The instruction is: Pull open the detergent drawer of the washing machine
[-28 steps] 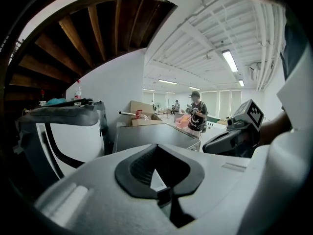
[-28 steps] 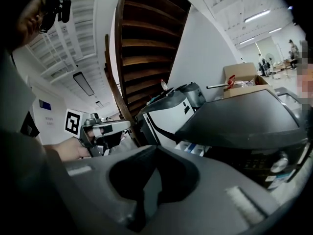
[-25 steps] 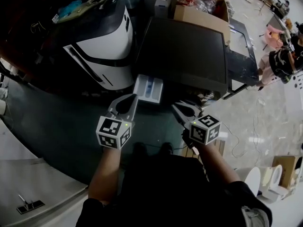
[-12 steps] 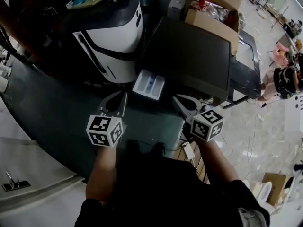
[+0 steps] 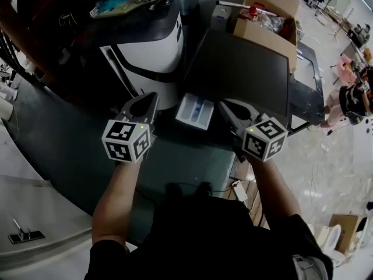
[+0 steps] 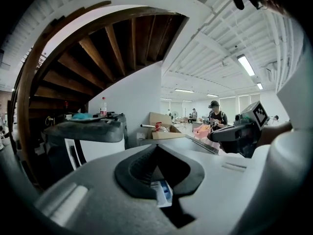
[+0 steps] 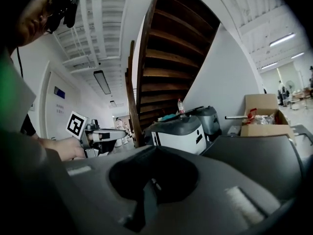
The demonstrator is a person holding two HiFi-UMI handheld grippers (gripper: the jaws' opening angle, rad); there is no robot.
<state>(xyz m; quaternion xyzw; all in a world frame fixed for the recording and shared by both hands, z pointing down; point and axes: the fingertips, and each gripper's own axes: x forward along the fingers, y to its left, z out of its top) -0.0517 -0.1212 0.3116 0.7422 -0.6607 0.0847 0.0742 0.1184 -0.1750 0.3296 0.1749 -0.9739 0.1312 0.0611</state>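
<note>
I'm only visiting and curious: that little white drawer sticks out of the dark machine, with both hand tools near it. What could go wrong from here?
1. The detergent drawer juts out of the washing machine, between the left gripper and the right gripper, both shut and empty; a careless swing could knock or strain it.
2. A white plug lies on the floor by the person's feet; a step might catch it.

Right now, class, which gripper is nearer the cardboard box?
Right. The right gripper is at the washing machine's front edge, with the cardboard box beyond its top; the left gripper is further left, in front of the white machine.
</note>
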